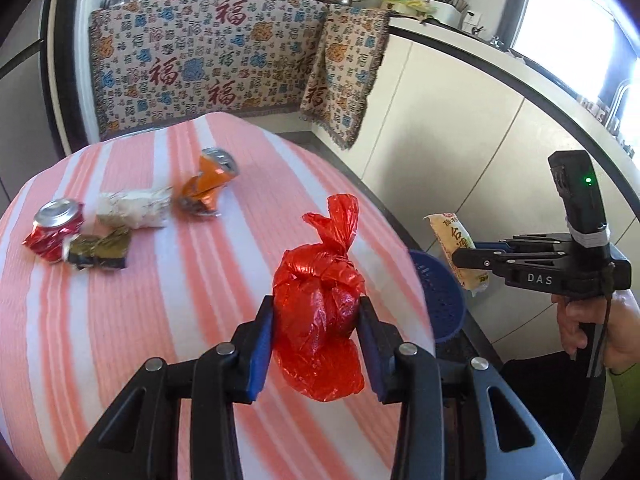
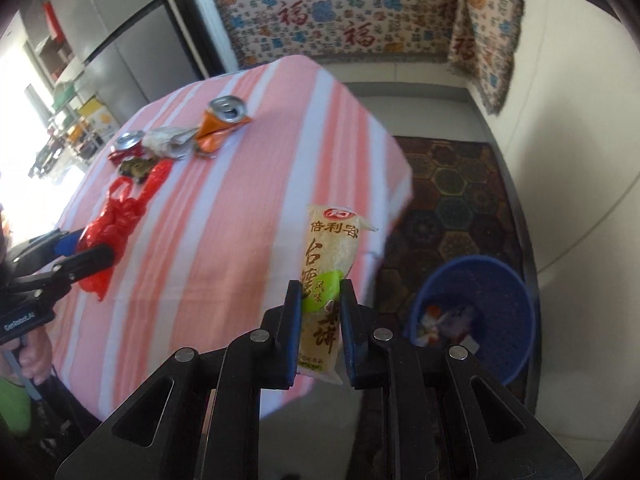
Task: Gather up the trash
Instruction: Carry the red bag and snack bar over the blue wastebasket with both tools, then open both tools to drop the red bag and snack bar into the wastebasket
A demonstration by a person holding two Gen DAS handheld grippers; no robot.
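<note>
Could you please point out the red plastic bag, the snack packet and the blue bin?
red plastic bag (image 1: 316, 312), left wrist view, its crinkled middle.
snack packet (image 2: 330, 248), right wrist view, its printed front.
blue bin (image 2: 516, 320), right wrist view, its inner wall.

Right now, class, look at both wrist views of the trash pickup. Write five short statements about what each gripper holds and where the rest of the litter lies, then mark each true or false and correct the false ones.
1. The left gripper is shut on the red plastic bag. True.
2. The right gripper is open and holds nothing. False: its fingers clamp the rice cracker packet.
3. The blue bin stands on the table. False: it stands on the floor beside the striped tablecloth.
4. The blue bin already has some litter in it. True.
5. The crushed orange can lies inside the bin. False: it lies on the tablecloth, near the crushed red can.
</note>
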